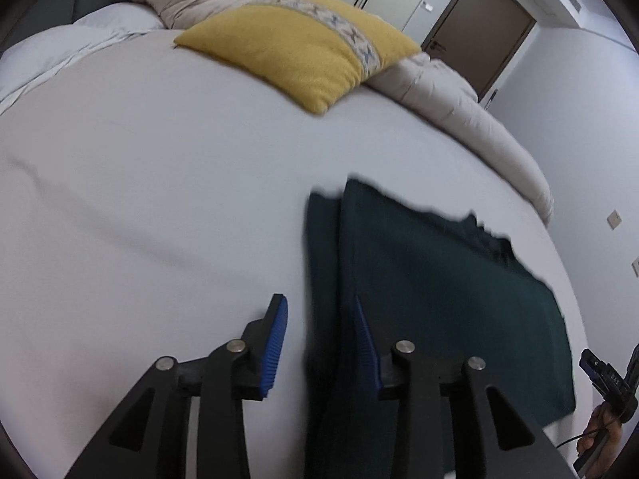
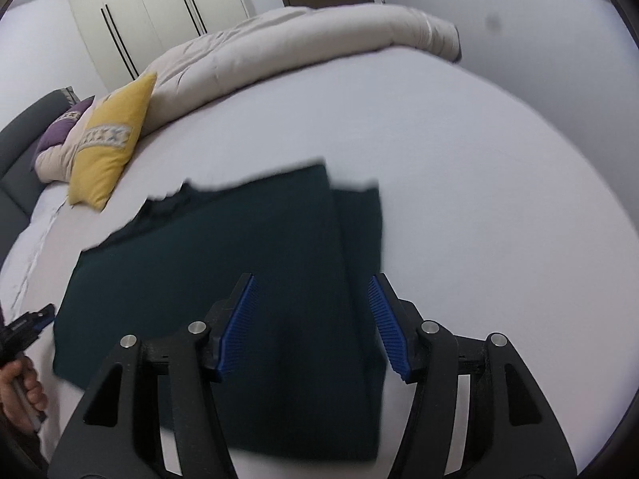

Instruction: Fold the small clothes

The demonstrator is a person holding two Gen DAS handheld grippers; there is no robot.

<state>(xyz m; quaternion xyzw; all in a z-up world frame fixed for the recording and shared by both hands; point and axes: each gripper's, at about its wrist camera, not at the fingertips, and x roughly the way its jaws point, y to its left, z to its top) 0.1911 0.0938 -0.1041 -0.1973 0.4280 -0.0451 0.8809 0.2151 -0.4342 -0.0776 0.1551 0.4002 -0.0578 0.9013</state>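
Note:
A dark green garment (image 1: 431, 291) lies flat on the white bed sheet (image 1: 159, 199), with one side folded over itself. My left gripper (image 1: 321, 311) is open and empty, hovering over the garment's left edge. In the right wrist view the same garment (image 2: 239, 263) spreads under my right gripper (image 2: 311, 291), which is open and empty above its right part, near the folded strip. The other gripper shows at the frame edge in each view: the right one (image 1: 607, 379) and the left one (image 2: 28, 323), each held by a hand.
A yellow cushion (image 1: 295, 48) lies on the bed beyond the garment. A rolled beige duvet (image 2: 303, 44) runs along the far edge of the bed. A purple pillow (image 2: 60, 131) sits by the grey headboard (image 2: 16, 147). Wardrobe doors and a brown door stand behind.

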